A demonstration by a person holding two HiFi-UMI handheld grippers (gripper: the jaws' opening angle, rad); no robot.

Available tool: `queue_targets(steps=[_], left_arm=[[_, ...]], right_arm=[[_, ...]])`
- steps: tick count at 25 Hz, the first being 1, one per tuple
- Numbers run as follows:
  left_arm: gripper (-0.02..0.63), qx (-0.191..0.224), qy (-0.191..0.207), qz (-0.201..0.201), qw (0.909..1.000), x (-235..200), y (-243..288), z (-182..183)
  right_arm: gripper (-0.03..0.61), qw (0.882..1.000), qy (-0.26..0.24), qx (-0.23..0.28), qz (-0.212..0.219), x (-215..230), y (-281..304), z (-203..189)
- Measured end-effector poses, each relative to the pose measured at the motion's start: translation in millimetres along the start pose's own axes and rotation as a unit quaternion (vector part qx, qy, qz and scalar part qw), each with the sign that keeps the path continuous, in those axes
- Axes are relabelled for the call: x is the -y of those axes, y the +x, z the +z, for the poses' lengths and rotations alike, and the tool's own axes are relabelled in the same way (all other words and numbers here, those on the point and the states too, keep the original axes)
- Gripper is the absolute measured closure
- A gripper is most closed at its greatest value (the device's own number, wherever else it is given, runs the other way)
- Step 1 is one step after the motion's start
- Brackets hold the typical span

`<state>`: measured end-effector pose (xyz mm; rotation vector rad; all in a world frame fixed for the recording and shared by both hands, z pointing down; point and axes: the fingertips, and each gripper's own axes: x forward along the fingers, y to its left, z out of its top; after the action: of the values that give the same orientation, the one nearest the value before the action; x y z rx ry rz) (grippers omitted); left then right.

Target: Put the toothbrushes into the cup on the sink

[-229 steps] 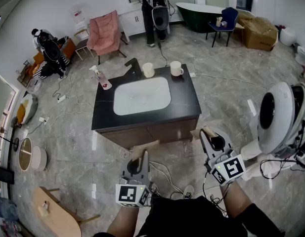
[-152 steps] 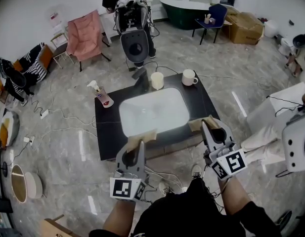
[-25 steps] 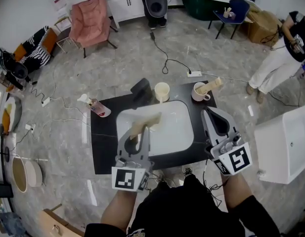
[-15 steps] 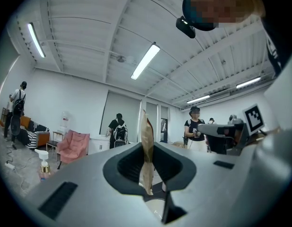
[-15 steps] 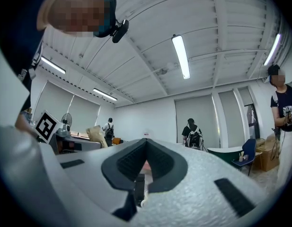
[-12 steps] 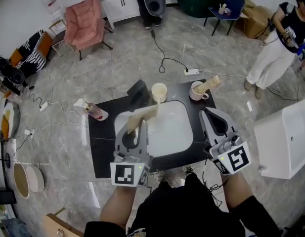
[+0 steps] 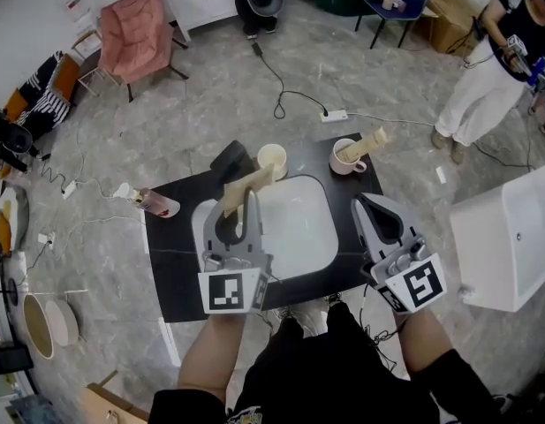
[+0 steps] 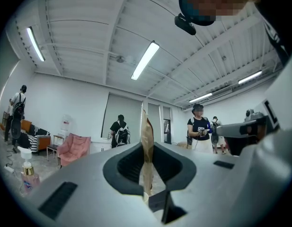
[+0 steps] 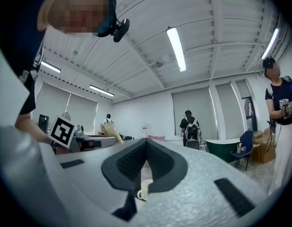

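My left gripper (image 7: 246, 194) is shut on a tan toothbrush (image 7: 247, 182) and holds it over the back left of the white basin (image 7: 294, 228). The toothbrush's far end lies just left of the cream cup (image 7: 272, 159) on the black sink counter (image 7: 170, 254). In the left gripper view the toothbrush (image 8: 146, 138) stands upright between the jaws. A white mug (image 7: 345, 160) at the back right holds another tan toothbrush (image 7: 370, 140). My right gripper (image 7: 366, 201) is shut and empty over the counter's right side; in its own view the mug (image 9: 145, 189) shows below the jaws.
A black faucet (image 7: 229, 159) stands left of the cream cup. A pump bottle (image 7: 145, 200) lies at the counter's left edge. A white appliance (image 7: 506, 237) is close on the right. A person (image 7: 484, 78), a pink chair (image 7: 135, 26) and a floor cable (image 7: 294, 95) lie beyond.
My left gripper has carried the toothbrush forward, so its far end now lies beside the cream cup. My right gripper has stayed shut in about the same place.
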<state>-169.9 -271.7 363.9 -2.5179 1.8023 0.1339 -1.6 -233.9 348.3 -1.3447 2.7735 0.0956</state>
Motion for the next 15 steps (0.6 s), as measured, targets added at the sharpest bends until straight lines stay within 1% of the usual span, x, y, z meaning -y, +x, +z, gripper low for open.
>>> queue_targets(steps=[3, 7, 12, 15], left_arm=[[0.567, -0.006, -0.008, 0.006, 0.9999, -1, 17, -11], [0.566, -0.017, 0.004, 0.01, 0.9998, -6, 37, -30], [0.566, -0.064, 0.023, 0.009, 0.9977, -7, 59, -72], [0.566, -0.08, 0.029, 0.012, 0.9963, -8, 74, -94]], right_arm=[[0.572, 1.0, 0.006, -0.008, 0.001, 7, 3, -8], [0.572, 1.0, 0.013, -0.017, 0.001, 17, 8, -20], [0.572, 0.999, 0.03, -0.026, 0.004, 30, 18, -35], [0.572, 0.999, 0.04, -0.031, 0.012, 34, 24, -45]])
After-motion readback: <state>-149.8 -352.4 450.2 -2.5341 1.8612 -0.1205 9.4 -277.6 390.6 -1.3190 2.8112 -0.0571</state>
